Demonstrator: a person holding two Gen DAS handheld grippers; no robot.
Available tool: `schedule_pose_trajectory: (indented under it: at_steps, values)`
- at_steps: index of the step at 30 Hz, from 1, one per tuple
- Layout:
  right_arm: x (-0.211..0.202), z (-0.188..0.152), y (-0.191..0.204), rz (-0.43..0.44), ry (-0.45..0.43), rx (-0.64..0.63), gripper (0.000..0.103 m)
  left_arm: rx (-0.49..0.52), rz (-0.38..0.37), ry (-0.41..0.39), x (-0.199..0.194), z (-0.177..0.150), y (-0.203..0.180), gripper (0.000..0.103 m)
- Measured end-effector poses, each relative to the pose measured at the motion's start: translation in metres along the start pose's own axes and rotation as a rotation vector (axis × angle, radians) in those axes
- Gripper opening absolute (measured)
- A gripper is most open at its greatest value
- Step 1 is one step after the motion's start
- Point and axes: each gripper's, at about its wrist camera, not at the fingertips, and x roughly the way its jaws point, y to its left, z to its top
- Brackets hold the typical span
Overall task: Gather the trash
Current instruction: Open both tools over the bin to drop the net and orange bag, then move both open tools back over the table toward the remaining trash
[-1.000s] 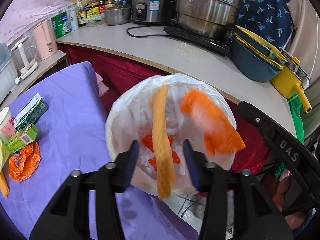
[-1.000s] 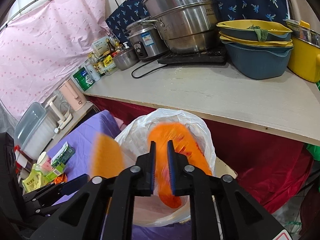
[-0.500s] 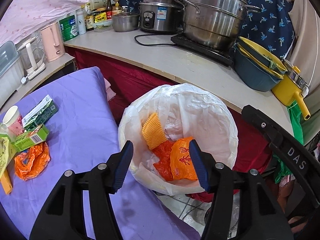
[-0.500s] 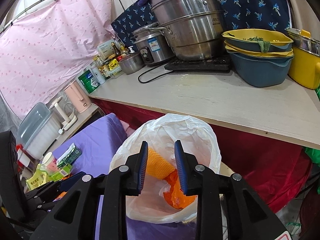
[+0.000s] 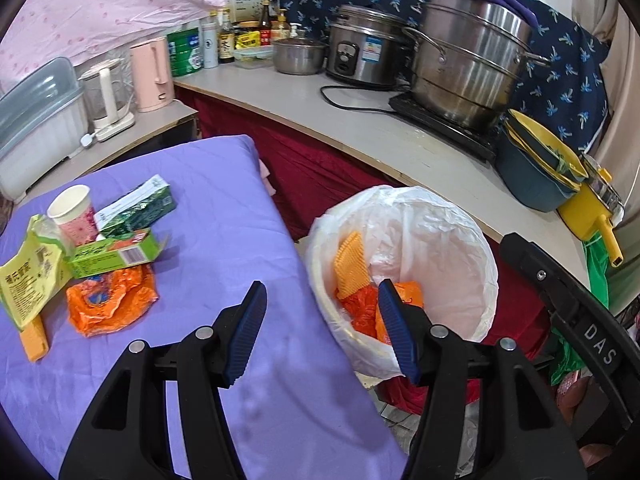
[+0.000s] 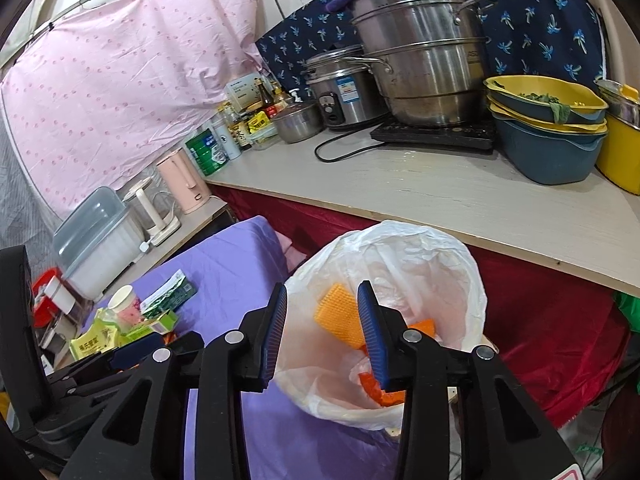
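Observation:
A bin lined with a white plastic bag point(image 5: 432, 236) point(image 6: 432, 264) stands beside the purple table point(image 5: 224, 208). A yellow ridged piece point(image 5: 351, 266) point(image 6: 340, 314) and orange wrappers point(image 5: 364, 308) lie inside it. My left gripper point(image 5: 322, 332) is open and empty over the table edge next to the bin. My right gripper point(image 6: 323, 334) is open and empty above the bin's left rim. On the table lie an orange wrapper point(image 5: 110, 302), green cartons point(image 5: 114, 252), a yellow-green packet point(image 5: 28, 280) and a paper cup point(image 5: 72, 210).
A counter point(image 5: 400, 148) behind the bin holds steel pots point(image 5: 472, 64), a rice cooker point(image 5: 364, 54), stacked basins point(image 5: 536, 168) and bottles point(image 5: 228, 40). A side shelf holds kettles point(image 5: 150, 72) and a plastic box point(image 5: 36, 120). The left gripper's body point(image 6: 80, 380) shows low left in the right wrist view.
Both grippers let go of their trash, which dropped into the bin. Both jaws opened wider. The left gripper has swung left toward the table, and the right gripper has drawn back.

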Motion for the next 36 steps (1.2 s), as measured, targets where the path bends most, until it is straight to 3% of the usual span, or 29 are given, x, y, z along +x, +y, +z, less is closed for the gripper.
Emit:
schedule_pose_trajectory:
  at_steps: [4,7,9,21,36]
  values:
    - [-0.004,-0.002,0.017,0.016,0.001,-0.02,0.037,-0.028,0.016,-0.018,-0.014,-0.002,0.019,0.055]
    - [-0.009,-0.005,0.031,0.027,-0.006,-0.033,0.046,-0.052,0.03,-0.031,-0.025,-0.003,0.036,0.055]
    - [-0.011,-0.006,0.042,0.035,-0.005,-0.045,0.046,-0.062,0.04,-0.033,-0.03,-0.006,0.047,0.055]
    - [-0.007,-0.029,0.113,0.105,0.042,-0.134,0.046,-0.185,0.212,-0.054,-0.067,-0.031,0.144,0.061]
    - [0.046,-0.08,0.177,0.161,0.174,-0.167,0.046,-0.339,0.363,-0.007,-0.076,-0.071,0.27,0.064]
